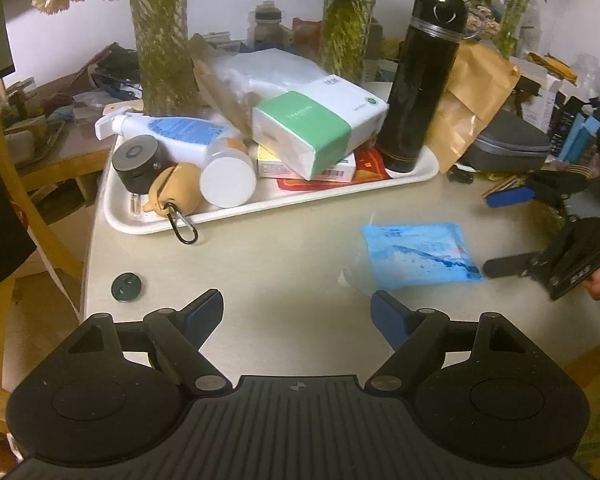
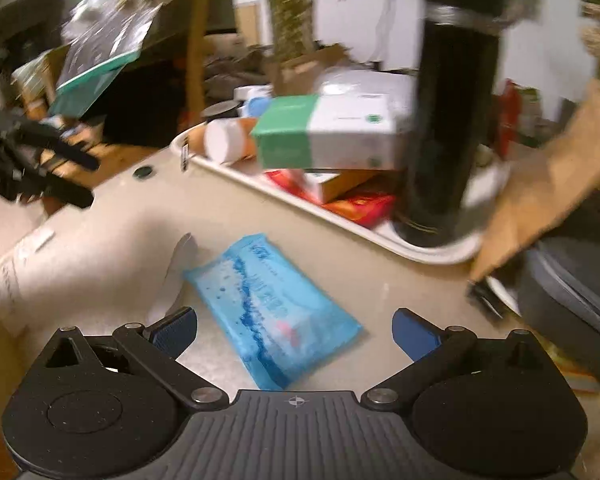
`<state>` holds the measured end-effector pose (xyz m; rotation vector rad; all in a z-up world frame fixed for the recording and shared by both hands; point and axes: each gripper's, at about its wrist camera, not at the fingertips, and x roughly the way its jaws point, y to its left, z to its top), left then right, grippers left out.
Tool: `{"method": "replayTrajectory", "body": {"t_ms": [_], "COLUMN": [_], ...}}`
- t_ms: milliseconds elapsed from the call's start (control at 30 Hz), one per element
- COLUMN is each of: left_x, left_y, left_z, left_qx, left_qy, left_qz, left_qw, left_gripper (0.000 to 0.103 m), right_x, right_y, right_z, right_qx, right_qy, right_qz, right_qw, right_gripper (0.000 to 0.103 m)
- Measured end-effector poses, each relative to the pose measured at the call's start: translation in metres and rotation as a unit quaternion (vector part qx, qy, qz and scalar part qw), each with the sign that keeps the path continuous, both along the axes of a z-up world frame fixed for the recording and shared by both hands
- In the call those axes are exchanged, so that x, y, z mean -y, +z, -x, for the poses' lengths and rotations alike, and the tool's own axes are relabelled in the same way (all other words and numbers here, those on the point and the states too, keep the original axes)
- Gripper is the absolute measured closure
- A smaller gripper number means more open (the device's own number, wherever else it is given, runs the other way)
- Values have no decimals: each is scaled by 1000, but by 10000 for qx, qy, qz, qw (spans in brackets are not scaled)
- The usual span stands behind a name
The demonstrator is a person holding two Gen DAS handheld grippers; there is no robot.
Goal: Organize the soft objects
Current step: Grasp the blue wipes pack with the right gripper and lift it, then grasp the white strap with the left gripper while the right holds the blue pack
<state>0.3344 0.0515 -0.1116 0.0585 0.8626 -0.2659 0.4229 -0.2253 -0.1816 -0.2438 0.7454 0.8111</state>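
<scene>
A flat blue wet-wipe pack lies on the beige table. My right gripper is open, low over the table, with the near end of the pack between its blue pads but apart from both. From the left wrist view the right gripper comes in from the right edge, at the pack's right side. My left gripper is open and empty, just left of the pack; it shows as a blur at the left. A green-and-white tissue pack lies on the white tray.
The tray also holds a black flask, a spray bottle, a white-lidded jar, a tan pouch with carabiner and boxes. A dark green cap lies on the table. A brown paper bag and grey case stand right of the tray.
</scene>
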Motion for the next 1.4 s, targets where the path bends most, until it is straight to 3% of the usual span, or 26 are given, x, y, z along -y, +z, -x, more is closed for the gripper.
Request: {"method": "replayTrajectory", "body": {"t_ms": [267, 467, 600, 800, 1167, 1400], "left_x": [2, 3, 4, 11, 36, 56], "left_y": [10, 7, 4, 0, -18, -39], "left_z": [-3, -6, -7, -8, -15, -31], "left_qx": [36, -50, -121, -181, -332, -517], "left_qy": [-22, 16, -24, -142, -621, -929], "left_qz": [165, 164, 131, 90, -2, -40], "left_qw": [9999, 9999, 9998, 9997, 9975, 9943], "left_gripper": [22, 22, 22, 22, 22, 26], "right_x": [-36, -48, -48, -47, -16, -2], "right_y": [-25, -39, -37, -32, -28, -27], "right_z": [-17, -29, -29, -21, -22, -16], "right_qx": [-17, -125, -98, -94, -127, -152], "right_qy": [618, 628, 592, 641, -100, -261], "right_qz": [320, 363, 320, 424, 767, 851], "right_qw": [9976, 9973, 9977, 9970, 9969, 9959], "right_gripper": [0, 1, 13, 22, 25, 25]}}
